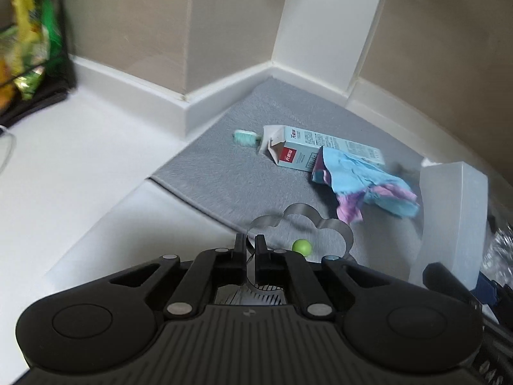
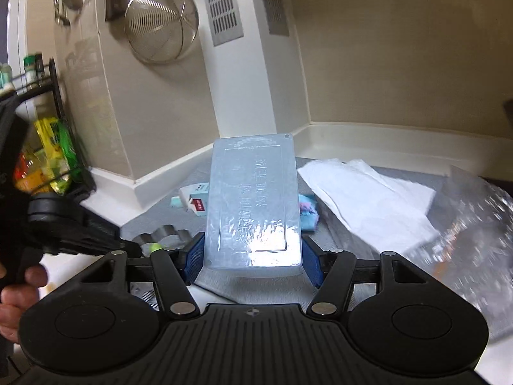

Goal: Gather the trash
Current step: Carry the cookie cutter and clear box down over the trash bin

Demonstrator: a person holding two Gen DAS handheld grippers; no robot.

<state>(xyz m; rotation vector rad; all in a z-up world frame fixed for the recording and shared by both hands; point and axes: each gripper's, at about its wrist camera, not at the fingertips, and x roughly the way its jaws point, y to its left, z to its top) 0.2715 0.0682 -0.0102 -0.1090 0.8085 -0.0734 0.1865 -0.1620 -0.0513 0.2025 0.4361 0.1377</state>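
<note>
My left gripper [image 1: 251, 245] is shut on the thin wall of a flower-shaped metal ring mould [image 1: 320, 227] with a green ball handle [image 1: 301, 246], over the grey mat [image 1: 224, 166]. My right gripper [image 2: 253, 256] is shut on a translucent plastic box [image 2: 253, 202], held up above the mat; the box also shows in the left wrist view [image 1: 452, 218]. On the mat lie an open toothpaste carton [image 1: 307, 149], a mint toothbrush head [image 1: 245, 137] and a crumpled blue and pink wrapper [image 1: 372, 186].
A white paper sheet [image 2: 368, 195] and a clear plastic bag [image 2: 474, 224] lie at the right. A black wire rack with snack packets [image 1: 29, 45] stands at the left on the white counter [image 1: 64, 166]. A strainer [image 2: 160, 25] hangs on the wall.
</note>
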